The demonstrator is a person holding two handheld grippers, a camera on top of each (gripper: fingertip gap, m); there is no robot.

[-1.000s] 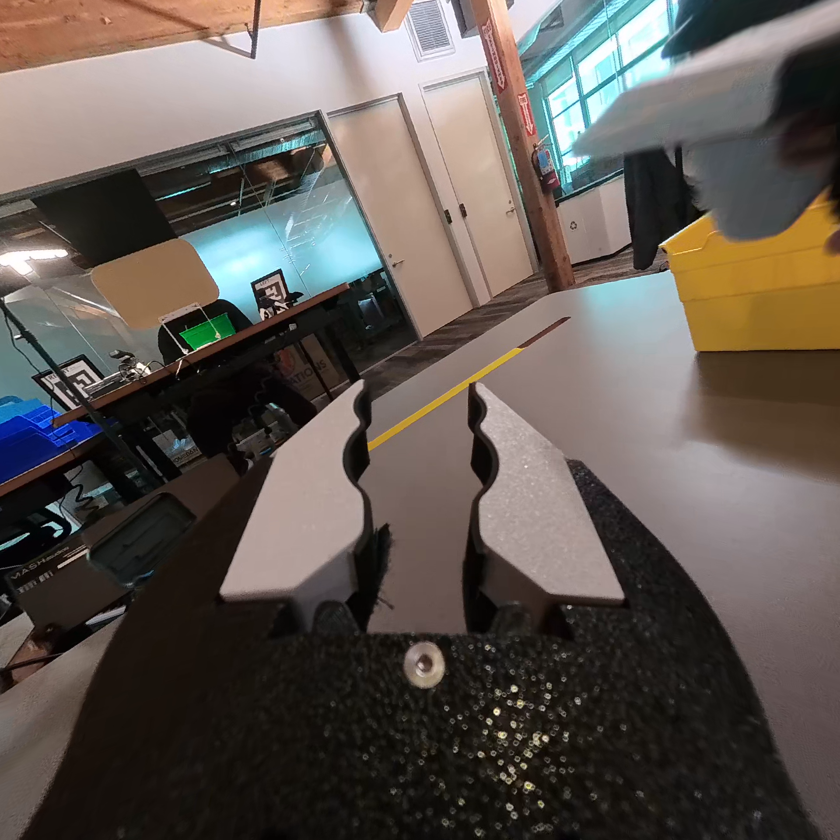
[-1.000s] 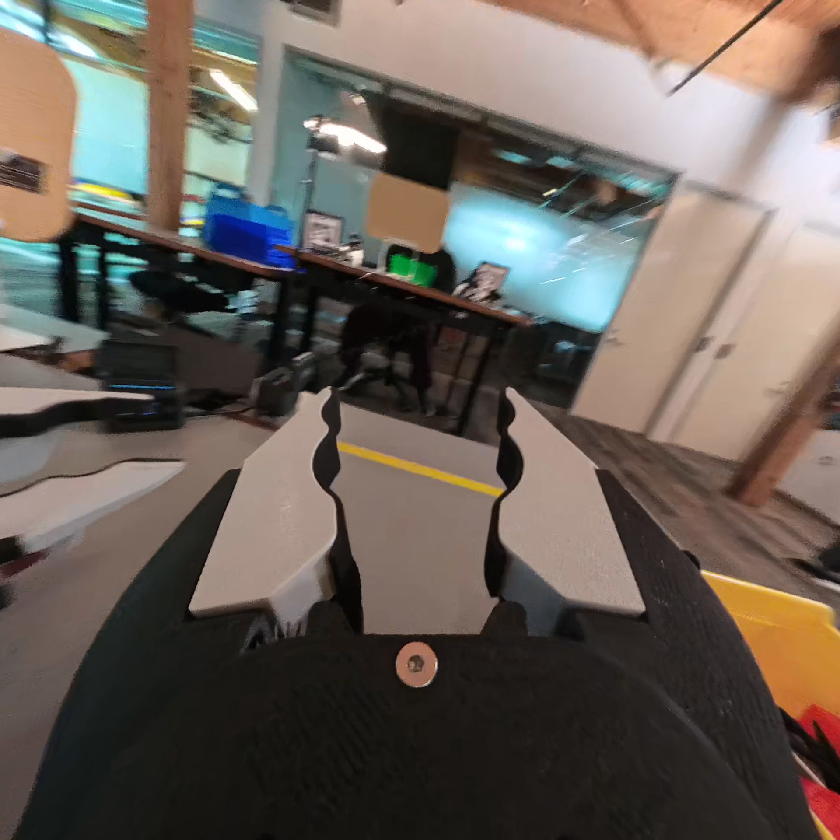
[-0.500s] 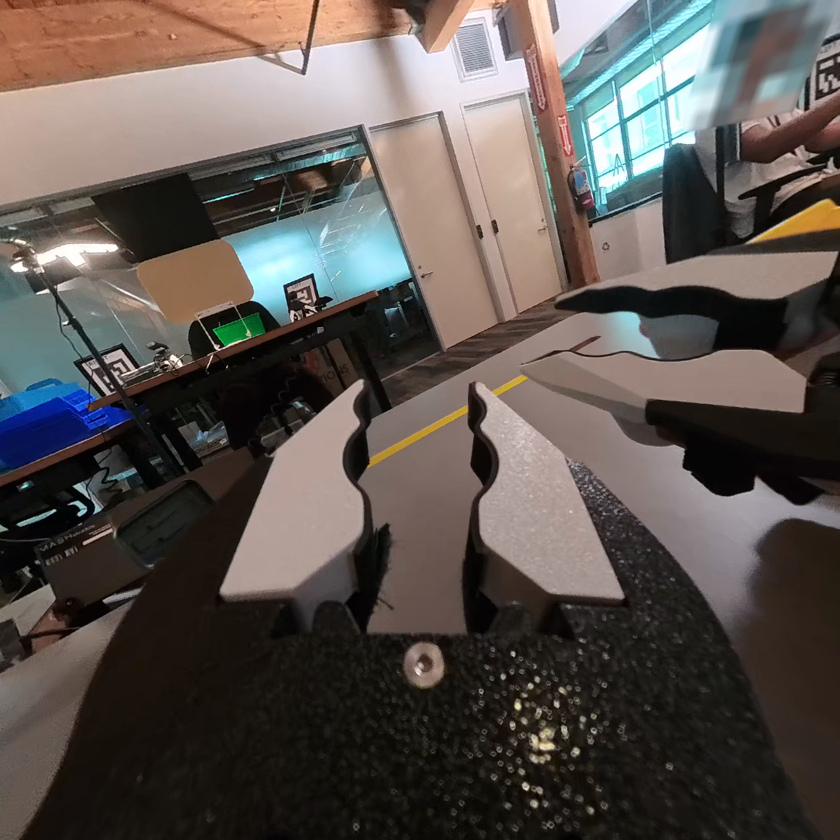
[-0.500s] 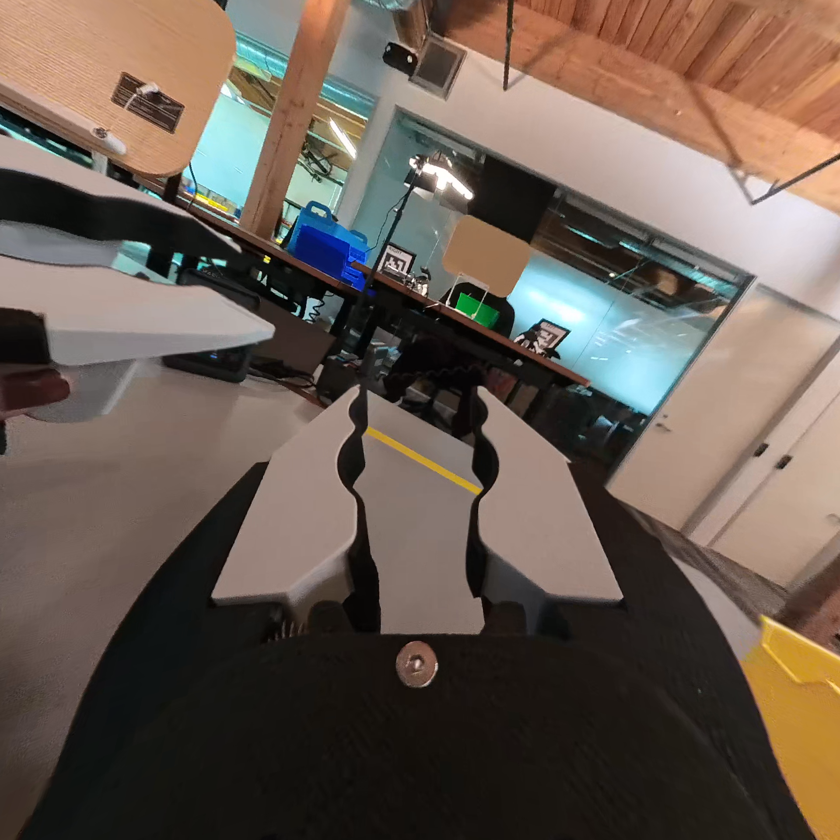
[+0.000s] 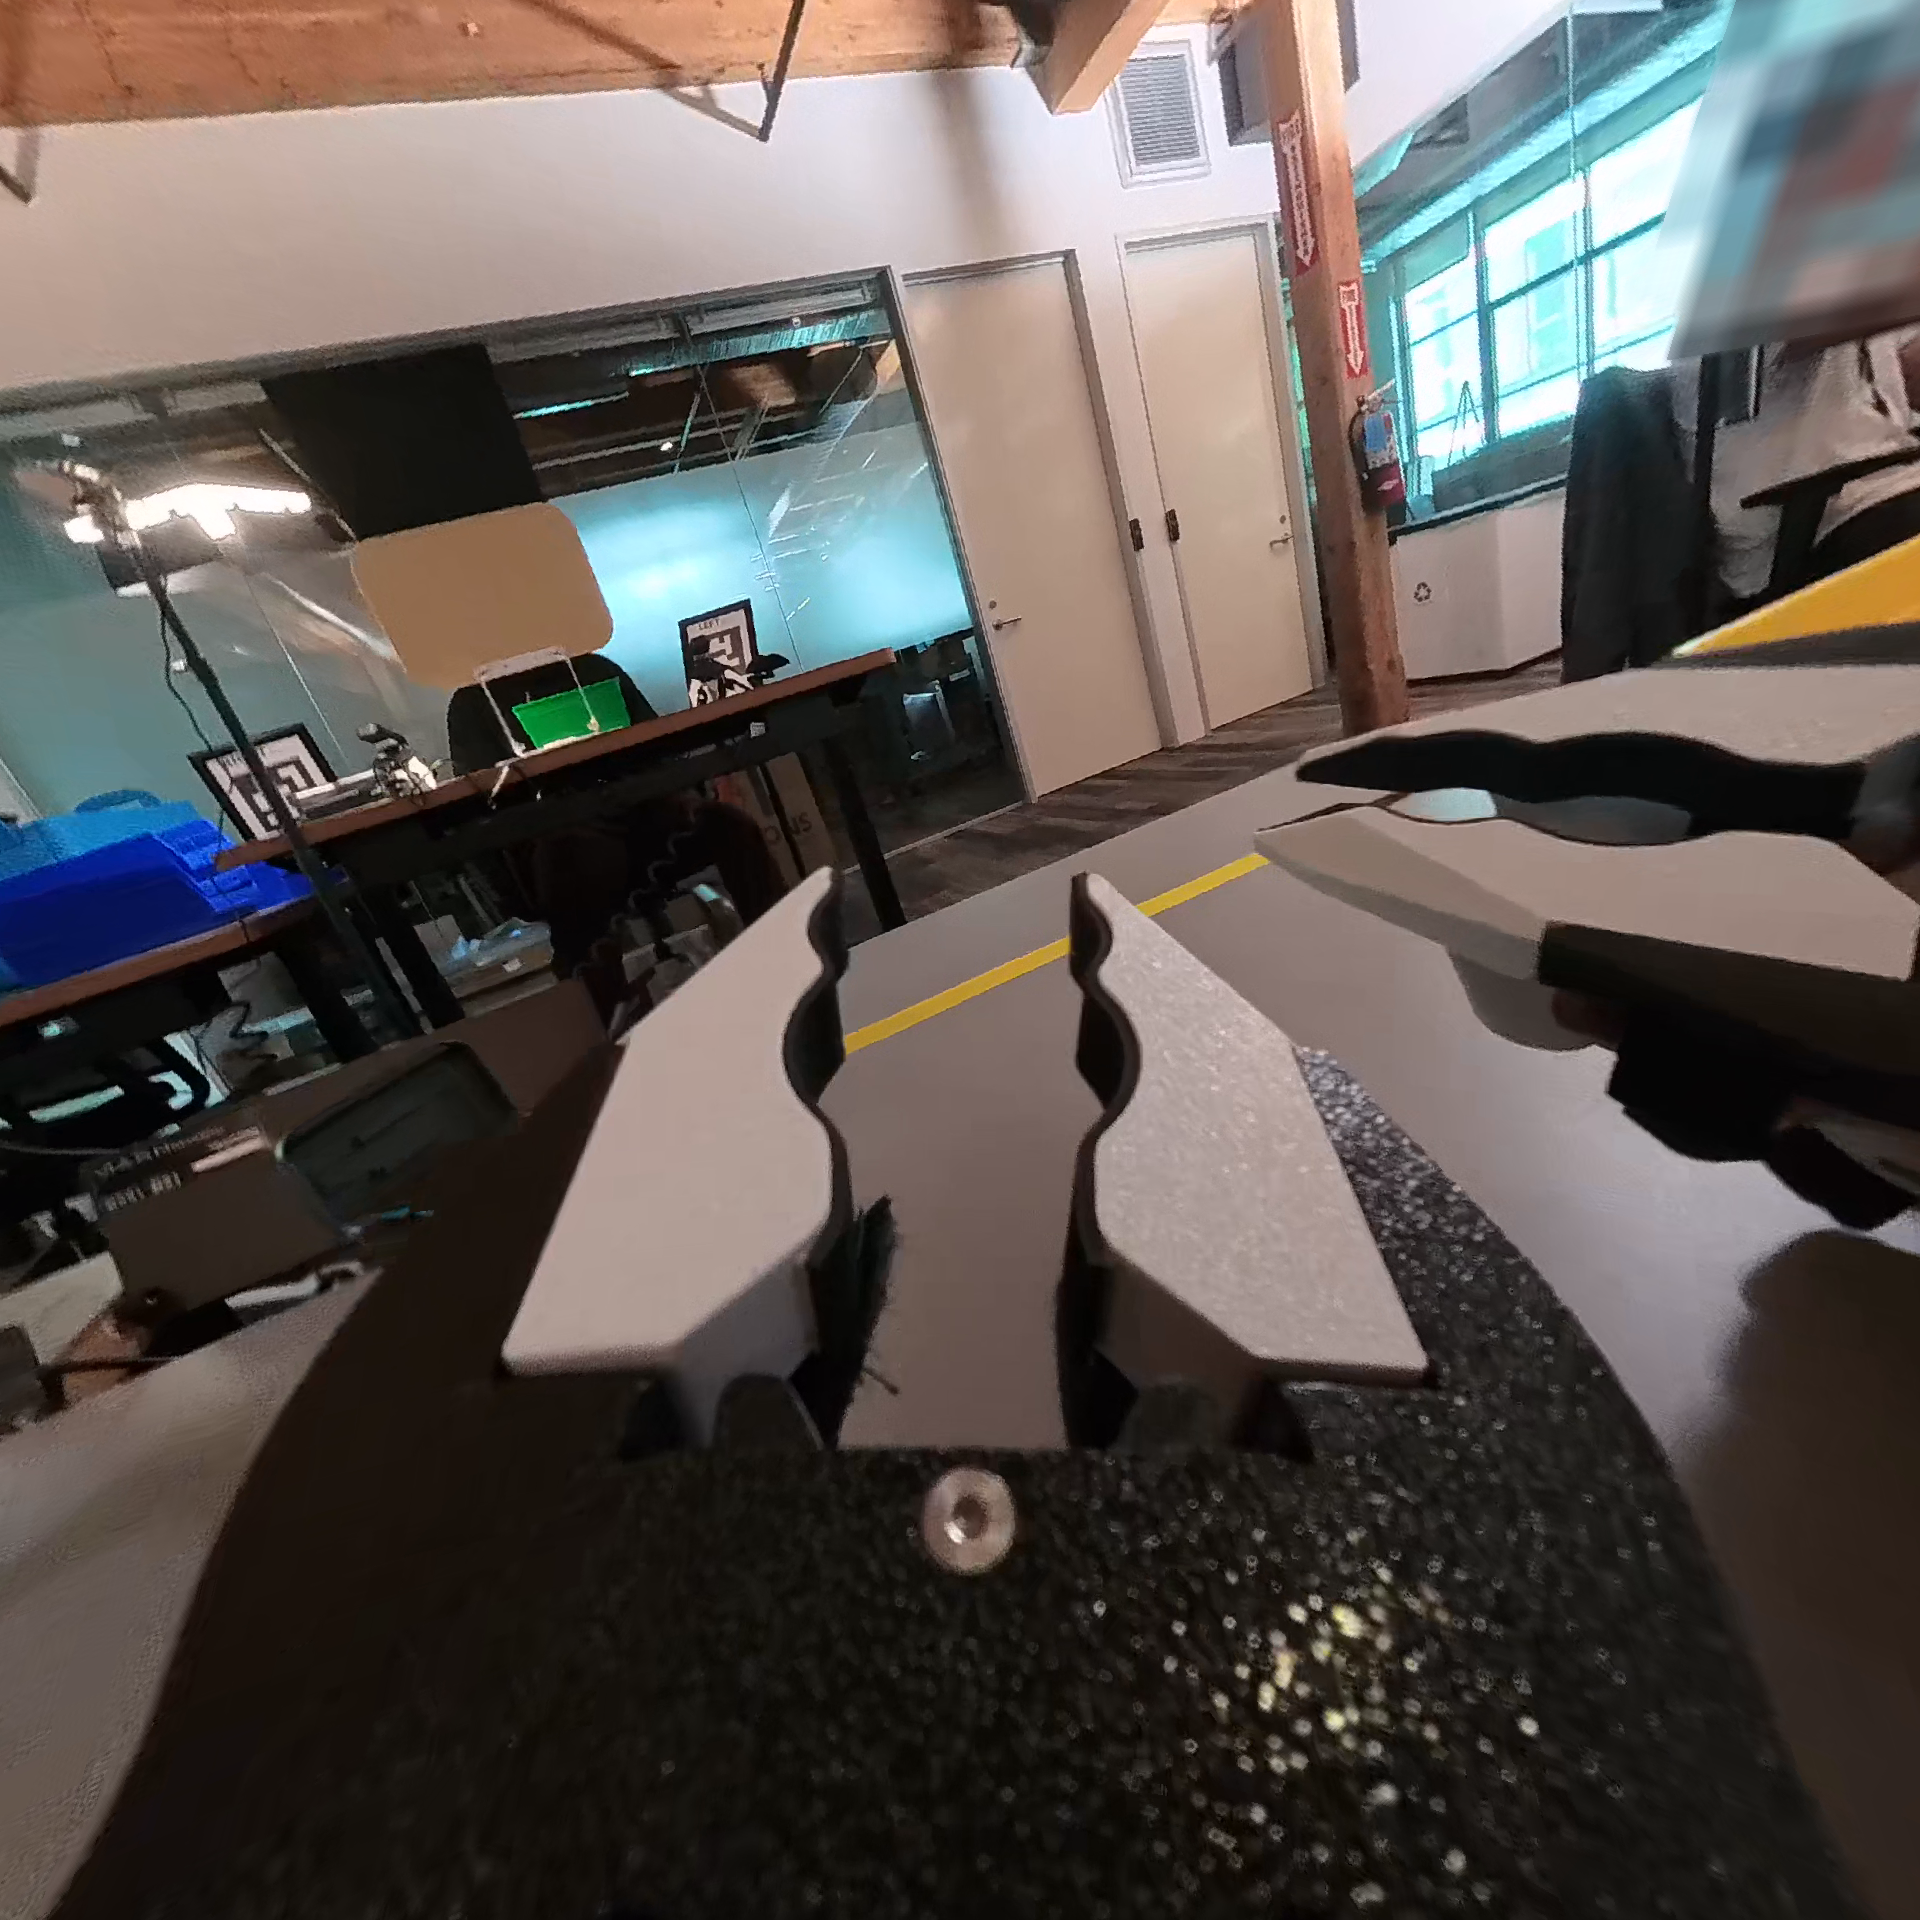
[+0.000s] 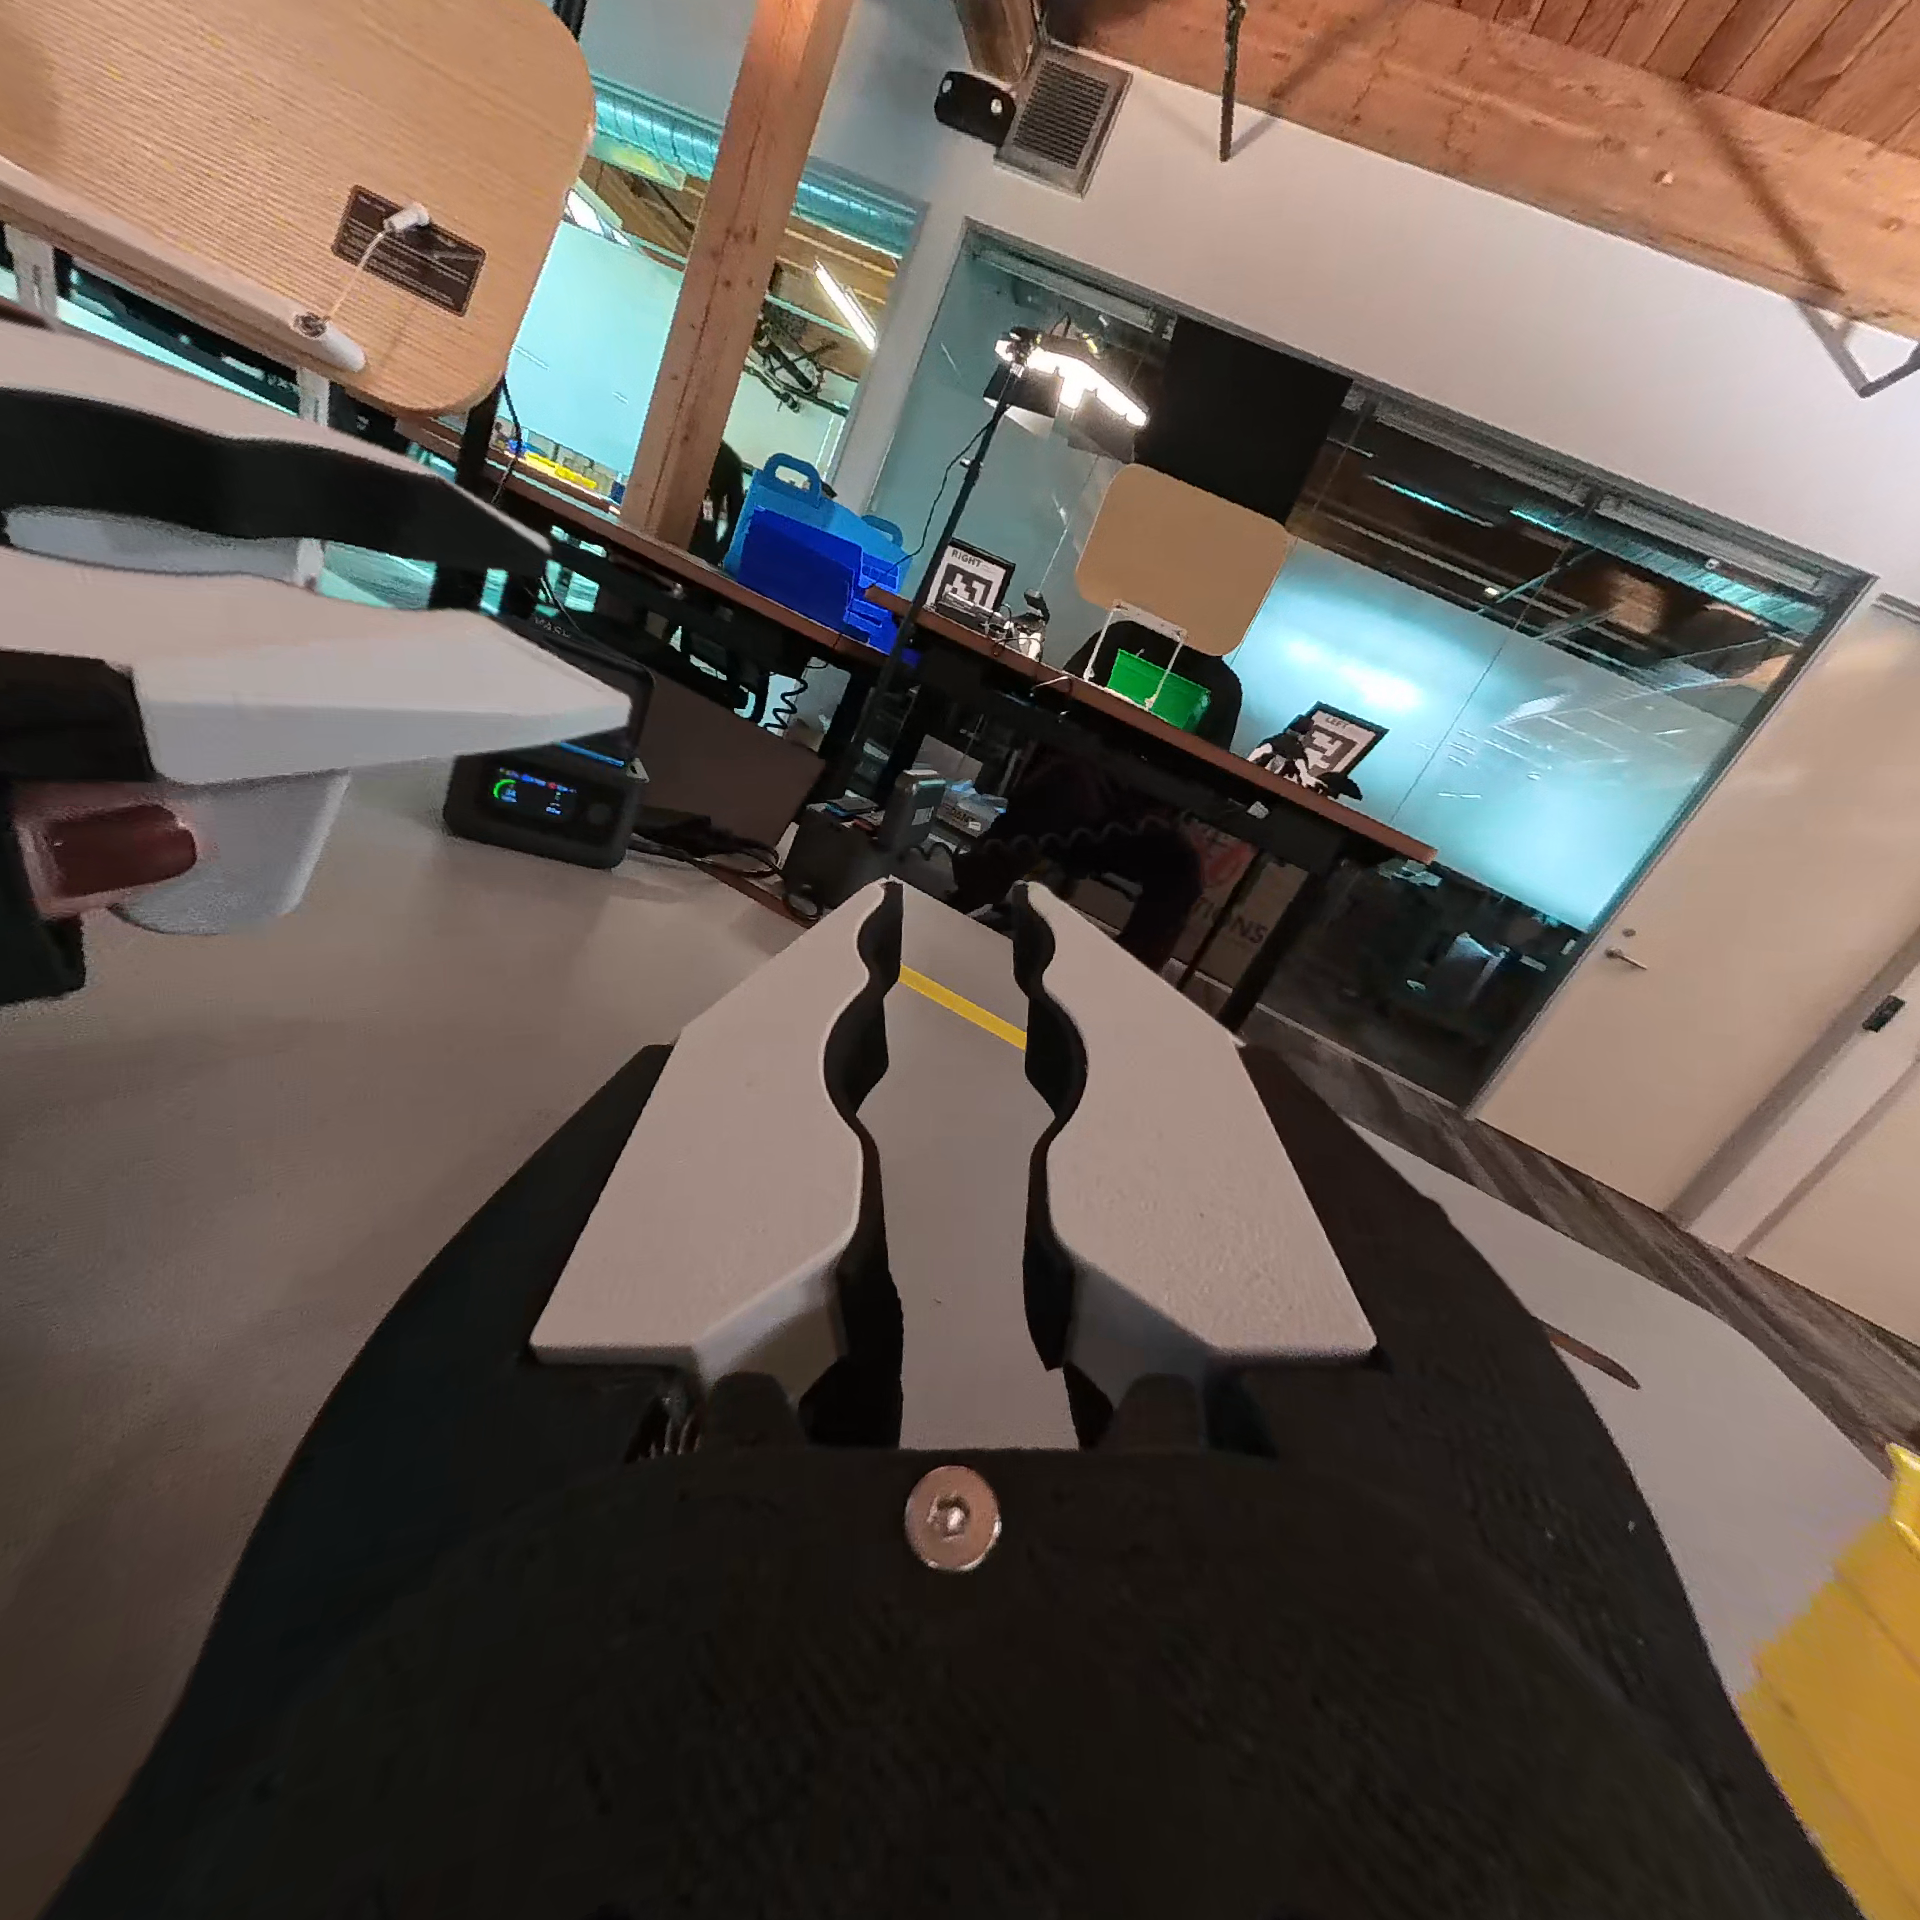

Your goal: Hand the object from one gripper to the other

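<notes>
No object to hand over shows in either gripper. My left gripper is open and empty, low over the grey table. A small dark fibrous tuft clings to the base of its left finger. My right gripper is empty, its jaws apart by a narrow gap. In the left wrist view it lies turned on its side at the right, pointing left. In the right wrist view the left gripper is at the left, also on its side.
A yellow bin stands at the right; its rim shows behind the right gripper. A yellow tape line crosses the table ahead. A small device with a lit screen sits at the far left. Desks stand beyond.
The right gripper came down from over the yellow bin to beside the left gripper, and its jaws narrowed. The left gripper stayed open and tilted up a little.
</notes>
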